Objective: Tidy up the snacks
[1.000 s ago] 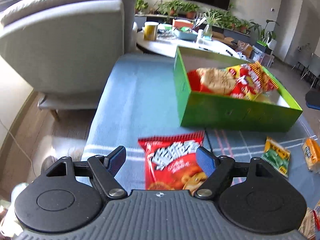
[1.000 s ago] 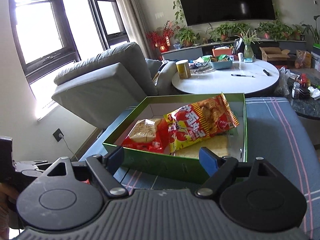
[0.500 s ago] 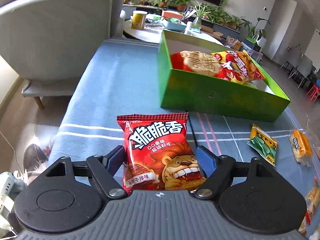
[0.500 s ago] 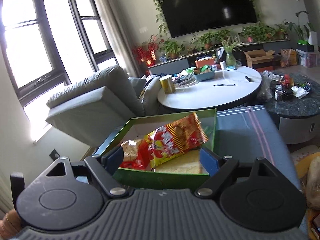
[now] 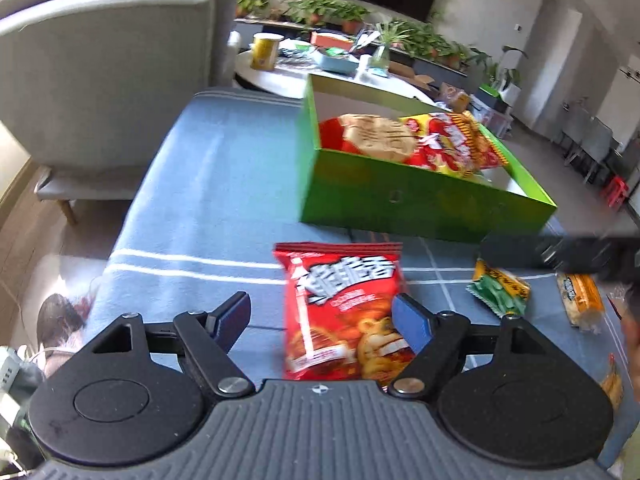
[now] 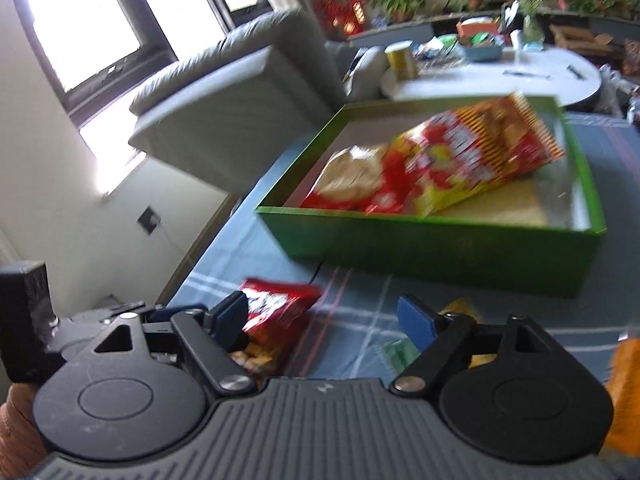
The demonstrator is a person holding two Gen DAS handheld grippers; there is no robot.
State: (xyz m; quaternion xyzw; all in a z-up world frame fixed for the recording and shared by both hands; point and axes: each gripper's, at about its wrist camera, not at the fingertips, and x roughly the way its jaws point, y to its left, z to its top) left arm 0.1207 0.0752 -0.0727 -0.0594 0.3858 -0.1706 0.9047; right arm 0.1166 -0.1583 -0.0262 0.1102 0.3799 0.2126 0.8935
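A red snack bag (image 5: 344, 308) lies on the blue striped cloth between the fingers of my left gripper (image 5: 320, 312). Its jaws are closing: the right pad (image 5: 412, 320) is at the bag's edge, while the left pad stands clear of it. Beyond sits the green box (image 5: 400, 200), holding a round cracker pack (image 5: 376, 136) and a red-yellow bag (image 5: 452, 144). My right gripper (image 6: 324, 320) is open and low over the cloth. A small green packet (image 6: 396, 354) lies under its right finger and the red snack bag (image 6: 276, 312) behind its left one.
An orange packet (image 5: 580, 300) and the green packet (image 5: 500, 288) lie right of the red bag. The right gripper shows as a dark blur (image 5: 580, 256) above them. A grey armchair (image 5: 112, 80) and a cluttered round white table (image 5: 280, 76) stand behind the box.
My left jaws have narrowed around the red bag. My right gripper has swung down from facing the room to just above the cloth, and now shows in the left wrist view.
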